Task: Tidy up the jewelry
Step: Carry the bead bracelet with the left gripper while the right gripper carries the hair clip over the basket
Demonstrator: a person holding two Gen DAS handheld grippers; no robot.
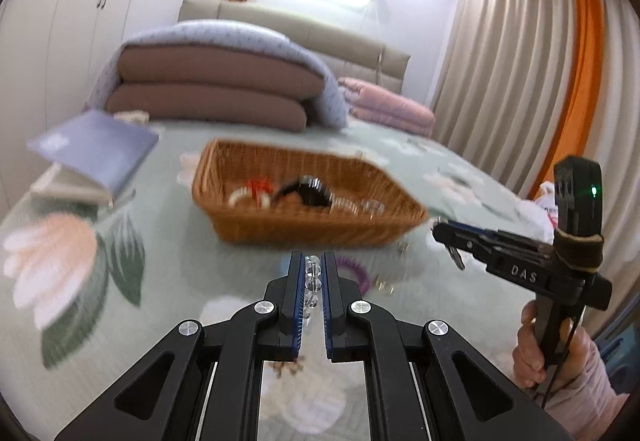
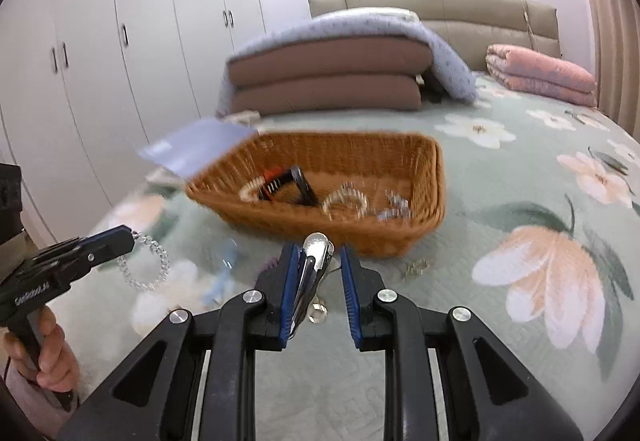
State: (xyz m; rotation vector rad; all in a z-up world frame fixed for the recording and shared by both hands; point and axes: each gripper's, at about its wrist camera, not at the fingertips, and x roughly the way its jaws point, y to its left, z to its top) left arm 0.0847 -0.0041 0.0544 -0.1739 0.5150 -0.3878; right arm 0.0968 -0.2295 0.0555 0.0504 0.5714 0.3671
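While both grippers carry jewelry above the bedspread, we find the wicker basket (image 2: 400,237) just ahead as the likely drop point.

We note the left gripper (image 1: 312,281) clamped on a clear bead bracelet (image 1: 311,273); in the right wrist view its loop hangs free below the pads, a hold we judge suited to carrying it over the rim. The right gripper (image 2: 320,281) has a silver metal clip (image 2: 314,265) between its narrowly parted fingers, lying against the left pad (image 2: 290,293); whether the other pad touches it we cannot tell. The basket already holds bracelets and a black hair clip (image 2: 302,187). A purple coil band (image 1: 354,271) and small metal pieces remain on the floral bedspread (image 2: 520,341) near the basket, so we judge sorting is unfinished.
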